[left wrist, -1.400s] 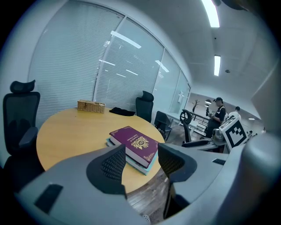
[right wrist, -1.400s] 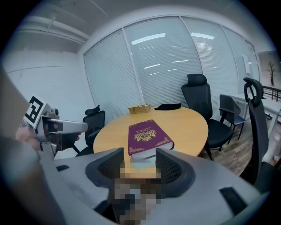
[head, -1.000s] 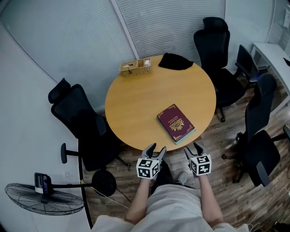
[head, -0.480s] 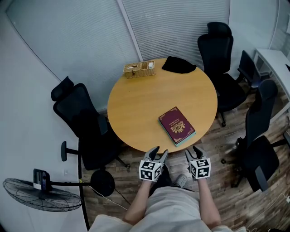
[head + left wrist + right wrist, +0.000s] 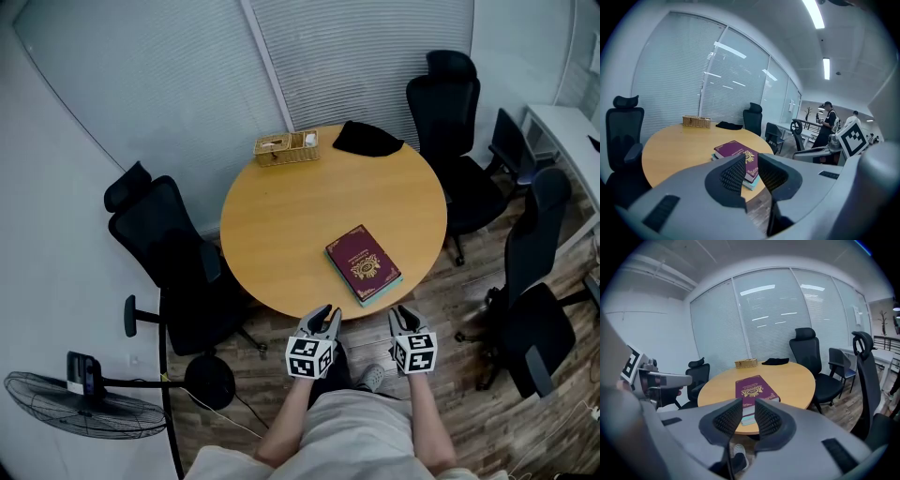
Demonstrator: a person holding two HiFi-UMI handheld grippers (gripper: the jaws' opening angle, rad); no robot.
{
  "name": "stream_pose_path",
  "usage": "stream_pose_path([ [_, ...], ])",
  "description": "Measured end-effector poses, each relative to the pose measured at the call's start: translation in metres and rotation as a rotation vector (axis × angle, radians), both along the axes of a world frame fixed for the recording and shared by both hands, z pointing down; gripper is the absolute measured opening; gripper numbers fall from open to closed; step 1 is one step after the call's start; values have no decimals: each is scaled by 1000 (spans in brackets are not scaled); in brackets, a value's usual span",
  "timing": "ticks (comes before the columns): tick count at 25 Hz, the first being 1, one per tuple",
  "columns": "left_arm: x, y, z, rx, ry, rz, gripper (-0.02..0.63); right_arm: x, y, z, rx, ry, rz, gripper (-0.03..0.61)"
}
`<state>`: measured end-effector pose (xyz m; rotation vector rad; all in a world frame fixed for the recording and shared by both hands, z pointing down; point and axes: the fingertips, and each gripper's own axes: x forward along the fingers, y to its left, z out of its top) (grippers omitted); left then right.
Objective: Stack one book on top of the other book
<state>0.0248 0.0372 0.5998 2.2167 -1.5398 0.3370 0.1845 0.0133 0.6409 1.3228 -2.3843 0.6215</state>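
A maroon book with gold ornament point(image 5: 361, 261) lies on top of a teal book point(image 5: 385, 288) near the front right edge of the round wooden table point(image 5: 281, 216). Both grippers hang off the table's near edge, above the person's lap. My left gripper point(image 5: 326, 316) is to the left of the books, my right gripper point(image 5: 403, 316) just below them. Both sets of jaws are closing, with a narrow gap left and nothing between them. The left gripper view shows the maroon book point(image 5: 733, 150) over the teal one point(image 5: 750, 184) beyond the left gripper point(image 5: 751, 161). In the right gripper view the stack point(image 5: 752, 390) lies straight ahead of the right gripper point(image 5: 748, 404).
A wicker basket point(image 5: 286, 147) and a black cloth point(image 5: 367, 139) sit at the table's far edge. Black office chairs point(image 5: 159, 244) point(image 5: 455, 112) ring the table. A floor fan point(image 5: 84, 417) stands at the lower left. People point(image 5: 828, 124) stand far off in the left gripper view.
Both grippers' jaws have narrowed from wide open to a small gap. The hands have stayed at the table's near edge, and the books have not moved.
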Motion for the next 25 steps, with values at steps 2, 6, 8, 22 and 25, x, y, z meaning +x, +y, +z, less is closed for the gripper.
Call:
stream_pose_path([
  [2, -2, -1, -1, 6, 1, -12, 89, 1, -1, -1, 4, -2, 4, 68],
  [6, -7, 0, 0, 9, 8, -35, 49, 3, -3, -1, 9, -3, 10, 41],
  [8, -10, -1, 0, 7, 10, -35, 37, 2, -7, -3, 16, -6, 11, 34],
  [22, -23, -19, -9, 16, 15, -69, 31, 10, -22, -15, 37, -37, 43, 20],
  [25, -24, -21, -9, 21, 19, -72, 29, 9, -23, -13, 31, -46, 40, 19],
])
